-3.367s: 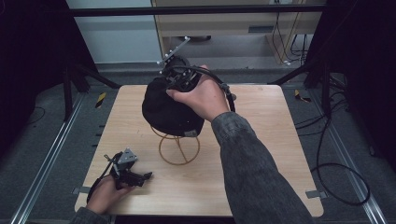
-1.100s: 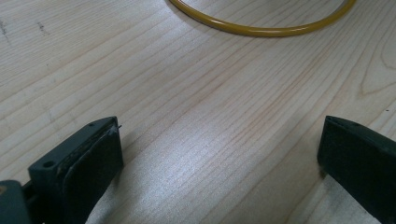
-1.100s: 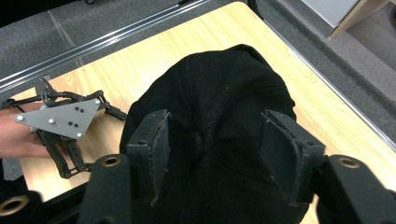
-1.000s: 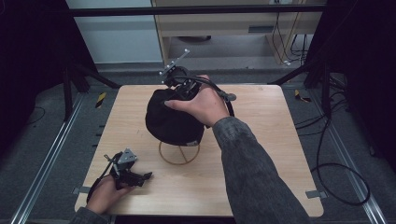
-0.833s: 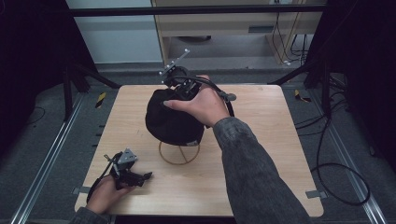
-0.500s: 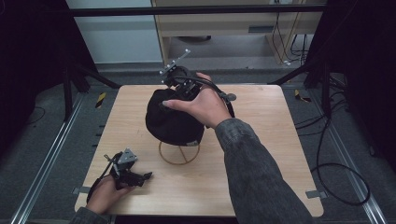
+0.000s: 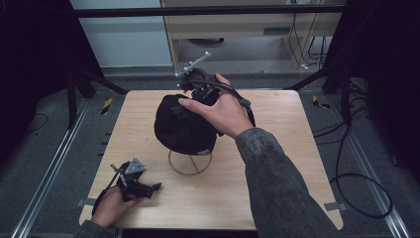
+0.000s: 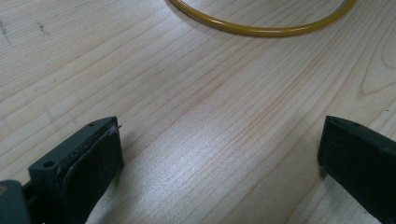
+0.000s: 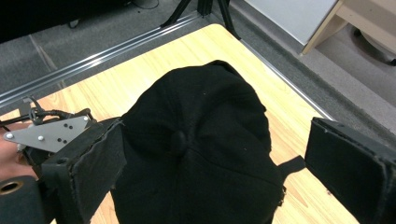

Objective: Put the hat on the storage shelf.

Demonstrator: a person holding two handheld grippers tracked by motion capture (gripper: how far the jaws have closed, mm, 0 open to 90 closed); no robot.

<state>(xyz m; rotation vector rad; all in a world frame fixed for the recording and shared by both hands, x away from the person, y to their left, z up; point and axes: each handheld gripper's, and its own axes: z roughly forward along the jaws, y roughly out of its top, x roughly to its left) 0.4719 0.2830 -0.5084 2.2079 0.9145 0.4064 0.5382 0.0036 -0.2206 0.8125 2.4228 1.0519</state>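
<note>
You had the black fabric baseball cap (image 7: 182, 128) seated on the yellow wire ring stand (image 7: 190, 162) at the middle of the light wooden table (image 7: 277, 163). Your right gripper (image 7: 190, 88) hovered just above its crown, jaws just spread wide and pressing on nothing, so I'd judge the placing step done. Your left gripper (image 7: 148, 187) lay released on the table near its front-left corner. Next you needed to lift the right one clear without snagging the fabric.
</note>
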